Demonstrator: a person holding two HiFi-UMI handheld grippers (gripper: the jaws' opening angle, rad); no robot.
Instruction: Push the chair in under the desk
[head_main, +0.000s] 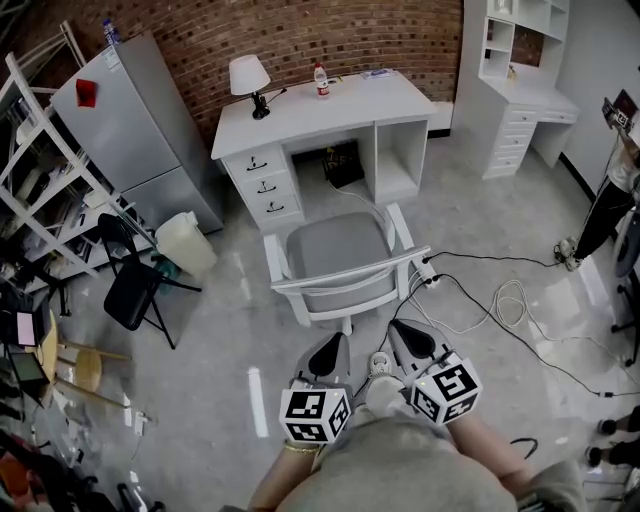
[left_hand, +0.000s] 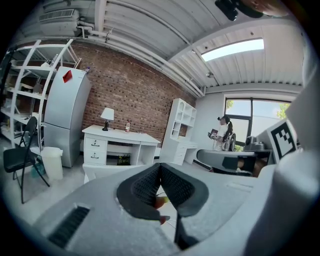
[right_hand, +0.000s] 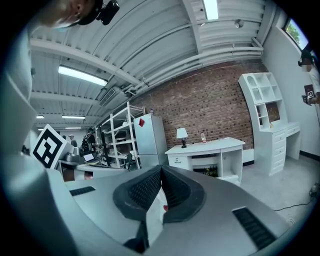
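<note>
Left gripper (head_main: 329, 354) and right gripper (head_main: 407, 338) are both pinched fully together, holding nothing. They're side by side just on the near side of the chair (head_main: 338, 250), with the worktop (head_main: 340, 108) beyond it.

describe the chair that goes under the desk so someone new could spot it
Find the white desk with the lamp against the brick wall. The chair stands right before its opening: white frame, grey seat, unlike the black folding chair at the left.
</note>
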